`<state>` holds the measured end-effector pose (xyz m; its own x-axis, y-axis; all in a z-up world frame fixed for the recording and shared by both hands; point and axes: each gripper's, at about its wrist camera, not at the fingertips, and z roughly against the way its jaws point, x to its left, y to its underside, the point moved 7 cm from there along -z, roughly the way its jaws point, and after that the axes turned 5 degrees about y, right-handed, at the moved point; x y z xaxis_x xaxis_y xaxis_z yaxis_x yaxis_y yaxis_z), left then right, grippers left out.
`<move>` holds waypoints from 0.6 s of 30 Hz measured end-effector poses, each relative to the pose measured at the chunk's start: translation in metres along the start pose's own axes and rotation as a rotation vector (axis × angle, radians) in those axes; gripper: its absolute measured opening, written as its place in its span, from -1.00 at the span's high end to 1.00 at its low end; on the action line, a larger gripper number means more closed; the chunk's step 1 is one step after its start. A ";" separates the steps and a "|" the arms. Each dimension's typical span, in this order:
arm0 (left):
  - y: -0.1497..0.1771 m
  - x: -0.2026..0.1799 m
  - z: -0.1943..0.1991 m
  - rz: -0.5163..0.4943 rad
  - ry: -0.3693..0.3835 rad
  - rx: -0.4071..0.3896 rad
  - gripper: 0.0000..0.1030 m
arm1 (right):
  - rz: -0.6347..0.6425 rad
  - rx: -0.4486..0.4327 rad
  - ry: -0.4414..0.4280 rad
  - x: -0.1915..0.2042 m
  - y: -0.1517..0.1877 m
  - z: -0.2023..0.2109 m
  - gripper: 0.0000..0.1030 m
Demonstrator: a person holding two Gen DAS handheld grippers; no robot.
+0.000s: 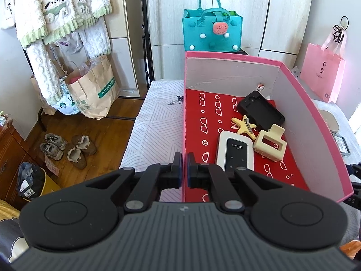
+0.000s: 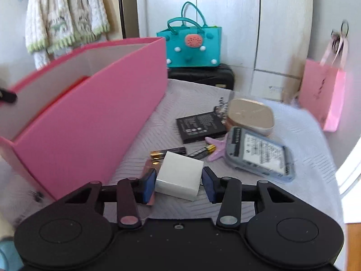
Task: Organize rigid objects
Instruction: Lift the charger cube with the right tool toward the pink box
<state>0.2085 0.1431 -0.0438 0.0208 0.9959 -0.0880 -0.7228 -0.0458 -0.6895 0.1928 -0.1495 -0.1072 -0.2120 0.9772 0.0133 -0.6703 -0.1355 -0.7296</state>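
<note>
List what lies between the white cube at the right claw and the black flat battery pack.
In the right wrist view, two AA batteries lie on the bedspread between the white cube and the black battery pack.

inside the box (image 1: 293,94), toward its right wall: phone case (image 1: 261,110) at the back, star clip (image 1: 243,124) just before it, wi-fi router (image 1: 234,151) nearest, claw clip (image 1: 269,145) just right of the router. right of the box on the bedspread (image 2: 304,149): charger block (image 2: 180,176) in front, two batteries (image 2: 168,152) behind it, flat battery pack (image 2: 200,126) further back, hard drive (image 2: 259,155) at right, tin (image 2: 250,115) behind the drive. handbag (image 2: 191,45) behind all.
</note>
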 end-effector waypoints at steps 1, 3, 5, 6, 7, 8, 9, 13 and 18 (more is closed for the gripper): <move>-0.001 0.000 0.000 0.001 0.003 0.000 0.94 | 0.003 0.003 -0.003 0.000 0.000 0.000 0.04; -0.001 0.001 0.000 0.004 0.010 0.002 0.94 | 0.009 0.007 0.000 0.000 0.000 0.000 0.04; -0.001 0.002 -0.001 0.006 0.014 -0.004 0.94 | 0.016 0.006 0.009 0.002 0.000 -0.002 0.01; 0.000 0.002 -0.001 0.002 0.015 -0.003 0.94 | 0.030 0.003 0.018 0.004 0.000 -0.003 0.01; 0.000 0.003 -0.001 -0.001 0.016 -0.002 0.94 | 0.040 -0.002 0.028 0.006 0.000 -0.004 0.01; 0.000 0.003 -0.001 -0.003 0.019 0.000 0.94 | 0.046 -0.008 0.034 0.007 0.000 -0.004 0.03; -0.001 0.003 -0.001 -0.006 0.020 0.003 0.94 | 0.042 -0.016 0.039 0.006 -0.001 -0.004 0.04; -0.002 0.004 0.000 -0.017 0.031 0.007 0.94 | 0.033 -0.073 0.076 -0.003 -0.009 0.005 0.04; -0.002 0.007 -0.002 -0.001 0.046 0.007 0.94 | 0.013 -0.106 0.047 -0.011 -0.031 0.026 0.04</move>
<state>0.2113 0.1497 -0.0444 0.0533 0.9913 -0.1201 -0.7278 -0.0438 -0.6844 0.1971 -0.1600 -0.0666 -0.1851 0.9823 -0.0273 -0.5881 -0.1330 -0.7978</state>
